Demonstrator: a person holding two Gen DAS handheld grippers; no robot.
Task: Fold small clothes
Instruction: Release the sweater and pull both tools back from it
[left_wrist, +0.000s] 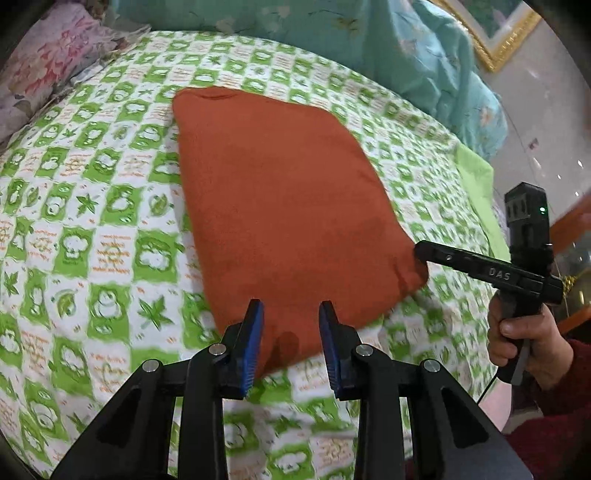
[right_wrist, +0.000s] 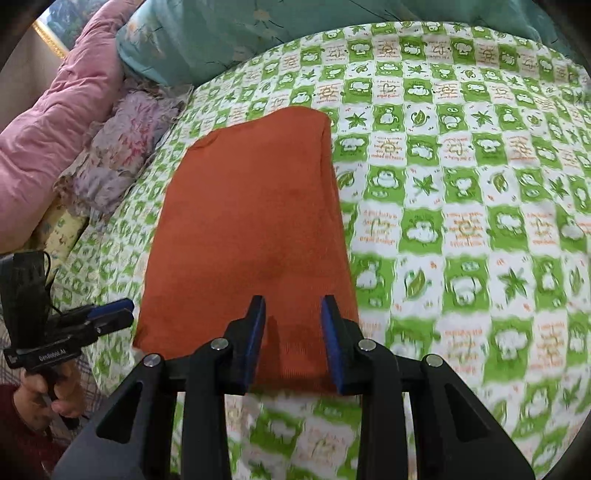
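The orange garment (left_wrist: 291, 206) lies flat on the bed sheet (left_wrist: 92, 206), folded into a long rectangle. Its far short edge points toward the teal quilt (left_wrist: 332, 33); its near short edge lies under both grippers.

Left gripper (left_wrist: 291, 314): jaws open, blue pads (left_wrist: 255, 343) apart, holding nothing. The fingers straddle the near left corner of the garment, above the cloth. In the right wrist view this gripper (right_wrist: 125, 312) sits just beside the garment's left long edge.

Right gripper (right_wrist: 293, 310): jaws open, holding nothing, fingers spread over the near edge of the garment near its right corner. In the left wrist view its tip (left_wrist: 421, 253) meets the garment's right long edge near the same corner; contact cannot be confirmed.

Open room: the checked green-and-white sheet extends wide to the right of the garment and in a narrower band to the left. A floral pillow (right_wrist: 118, 155) and a pink quilt (right_wrist: 59, 122) bound the far left side. The teal quilt bounds the far end.
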